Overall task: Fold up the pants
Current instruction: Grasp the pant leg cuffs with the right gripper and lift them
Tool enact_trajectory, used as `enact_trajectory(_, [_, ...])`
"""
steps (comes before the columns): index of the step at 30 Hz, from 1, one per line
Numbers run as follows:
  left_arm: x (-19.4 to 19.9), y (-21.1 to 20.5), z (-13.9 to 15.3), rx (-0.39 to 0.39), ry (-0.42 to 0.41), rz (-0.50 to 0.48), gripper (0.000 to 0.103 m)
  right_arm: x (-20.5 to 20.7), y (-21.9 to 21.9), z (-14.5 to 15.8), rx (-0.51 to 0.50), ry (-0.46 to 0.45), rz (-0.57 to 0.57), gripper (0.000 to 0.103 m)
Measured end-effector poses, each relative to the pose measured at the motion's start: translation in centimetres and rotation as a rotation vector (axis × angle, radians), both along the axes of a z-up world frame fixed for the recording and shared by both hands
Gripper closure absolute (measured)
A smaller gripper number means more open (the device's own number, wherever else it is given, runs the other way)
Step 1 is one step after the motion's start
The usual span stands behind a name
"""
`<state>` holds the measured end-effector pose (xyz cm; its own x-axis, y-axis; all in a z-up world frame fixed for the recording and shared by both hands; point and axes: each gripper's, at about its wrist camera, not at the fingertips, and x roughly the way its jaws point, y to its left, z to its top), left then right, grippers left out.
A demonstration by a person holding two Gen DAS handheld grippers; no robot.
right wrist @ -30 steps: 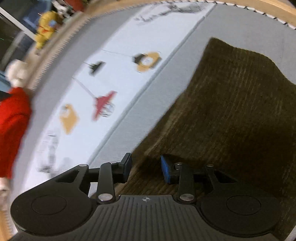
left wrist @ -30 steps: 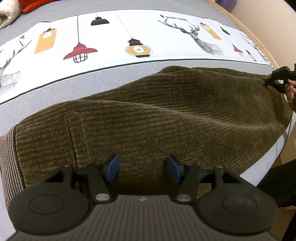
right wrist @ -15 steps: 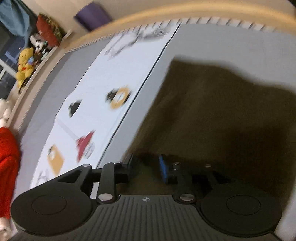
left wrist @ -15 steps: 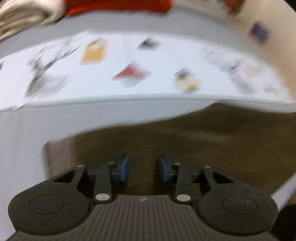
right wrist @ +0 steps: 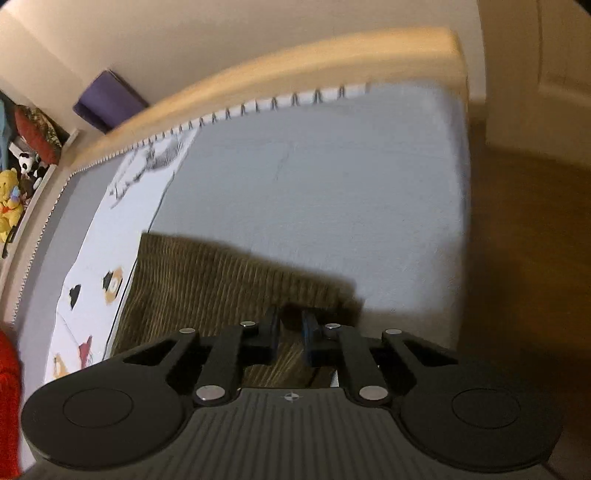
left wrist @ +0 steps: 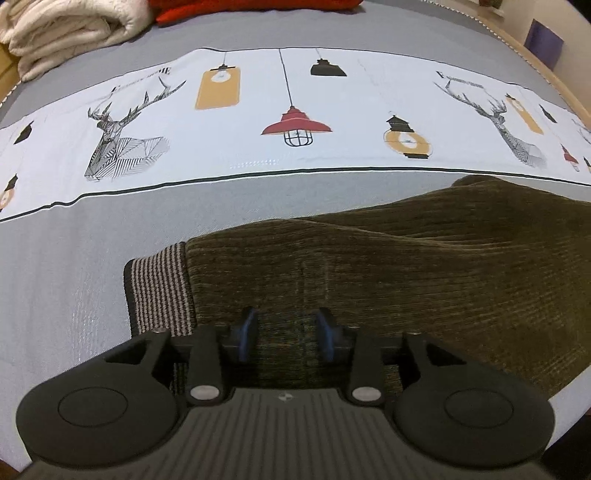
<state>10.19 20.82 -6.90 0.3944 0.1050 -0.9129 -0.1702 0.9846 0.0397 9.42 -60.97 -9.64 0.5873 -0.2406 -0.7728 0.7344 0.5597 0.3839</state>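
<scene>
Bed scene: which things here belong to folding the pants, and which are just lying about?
Job in hand:
- brown corduroy pants
- left hand-held gripper, jaws opening
- right hand-held gripper, jaws closing

Lying about:
- white blanket
- red cloth
- yellow plush toy
- purple block

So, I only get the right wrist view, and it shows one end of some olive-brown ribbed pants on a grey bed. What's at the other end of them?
Observer: The left wrist view shows a grey-and-dark striped waistband ending the olive-brown corduroy pants.
Operator: Is anything near that waistband?
Observer: Yes, the left gripper is just beside it, over the pants. Its jaws are opening, with corduroy between them that doesn't look pinched.
Operator: And beyond the pants?
Observer: A folded cream blanket lies at the far corner of the grey bed, next to something red.
</scene>
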Motion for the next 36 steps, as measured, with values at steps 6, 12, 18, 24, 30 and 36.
enact_trajectory(6, [0.4,-0.1,-0.1,-0.008,0.001,-0.002,0.054,-0.4,-0.3,-0.9,0.093,0.019,0.018,0.051])
enact_trajectory(12, [0.5,-0.5,-0.4,0.006,0.007,-0.037,0.050,0.2,0.2,-2.9,0.144,0.033,-0.050,0.051])
enact_trajectory(18, [0.7,-0.2,-0.4,-0.016,0.006,-0.030,0.050,-0.3,0.8,-2.7,0.142,0.004,-0.164,0.082])
enact_trajectory(24, [0.5,0.3,0.2,-0.040,-0.014,-0.020,0.050,0.3,5.1,3.2,-0.040,-0.051,-0.128,0.085])
enact_trajectory(30, [-0.7,0.8,1.6,-0.071,-0.062,-0.018,0.050,0.3,18.9,12.1,-0.491,-0.183,0.272,0.086])
enact_trajectory(36, [-1.9,1.0,1.9,-0.073,-0.071,-0.033,0.050,-4.4,37.5,12.3,-0.782,-0.326,0.798,0.086])
